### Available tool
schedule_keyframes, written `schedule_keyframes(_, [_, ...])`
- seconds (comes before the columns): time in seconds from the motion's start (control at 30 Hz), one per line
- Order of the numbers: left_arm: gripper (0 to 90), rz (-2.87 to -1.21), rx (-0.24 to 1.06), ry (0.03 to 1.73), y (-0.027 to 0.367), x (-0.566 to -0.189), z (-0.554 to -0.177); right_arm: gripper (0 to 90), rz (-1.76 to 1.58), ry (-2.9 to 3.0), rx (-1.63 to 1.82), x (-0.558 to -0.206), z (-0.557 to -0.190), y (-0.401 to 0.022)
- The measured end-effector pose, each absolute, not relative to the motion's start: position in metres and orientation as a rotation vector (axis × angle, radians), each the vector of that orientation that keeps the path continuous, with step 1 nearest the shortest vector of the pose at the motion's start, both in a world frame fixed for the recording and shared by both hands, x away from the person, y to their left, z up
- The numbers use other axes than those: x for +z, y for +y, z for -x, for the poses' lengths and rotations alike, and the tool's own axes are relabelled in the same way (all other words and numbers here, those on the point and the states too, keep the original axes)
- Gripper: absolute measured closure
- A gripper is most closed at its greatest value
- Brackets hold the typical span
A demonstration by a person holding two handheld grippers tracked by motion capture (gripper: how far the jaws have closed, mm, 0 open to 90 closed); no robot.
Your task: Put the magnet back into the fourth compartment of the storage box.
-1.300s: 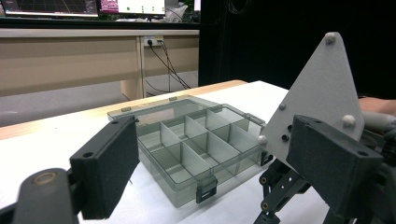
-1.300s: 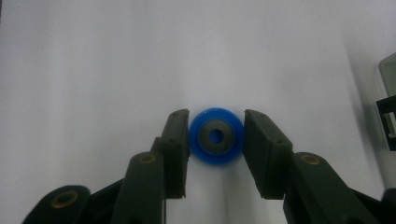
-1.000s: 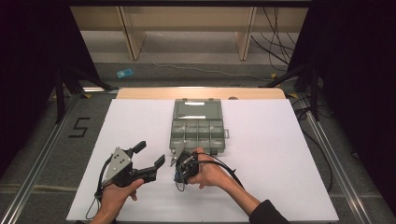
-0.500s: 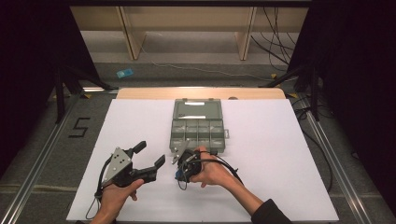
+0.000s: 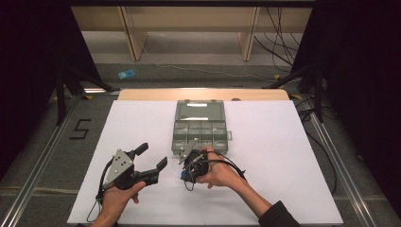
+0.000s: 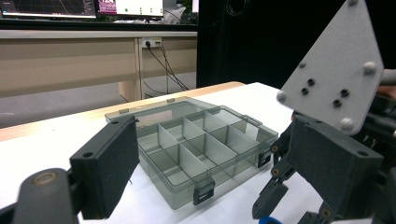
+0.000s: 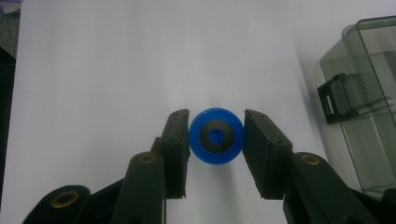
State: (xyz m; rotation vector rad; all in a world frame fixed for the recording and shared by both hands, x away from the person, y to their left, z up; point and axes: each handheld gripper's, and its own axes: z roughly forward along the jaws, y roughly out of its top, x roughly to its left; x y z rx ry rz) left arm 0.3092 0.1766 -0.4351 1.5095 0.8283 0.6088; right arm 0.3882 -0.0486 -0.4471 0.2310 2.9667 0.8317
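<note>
The small round blue plastic fitting with a dark centre [image 7: 215, 136] looks light, rigid and slick, best pinched across its rim. It sits just above the white table [image 5: 283, 156], clamped between the right gripper's [image 7: 215, 140] jaws, beside the open grey compartment box [image 5: 199, 130]. The left gripper [image 5: 151, 156] hangs spread wide. Nothing visible has shifted since a second earlier.
</note>
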Motion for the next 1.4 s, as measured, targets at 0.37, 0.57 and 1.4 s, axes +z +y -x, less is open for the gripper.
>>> schedule_keyframes(0.37, [16.0,-1.511,0.607,0.824,0.176,-0.435,-0.309,62.4,-0.283,2.941,0.854,-0.437,-0.388,-0.071])
schedule_keyframes(0.57, [16.0,-1.51,0.605,0.823,0.176,-0.435,-0.309,62.4,-0.303,2.922,0.876,-0.432,-0.39,-0.079])
schedule_keyframes(1.4, [16.0,-1.5,0.6,0.811,0.176,-0.435,-0.31,62.4,-0.381,2.831,0.952,-0.41,-0.402,-0.103])
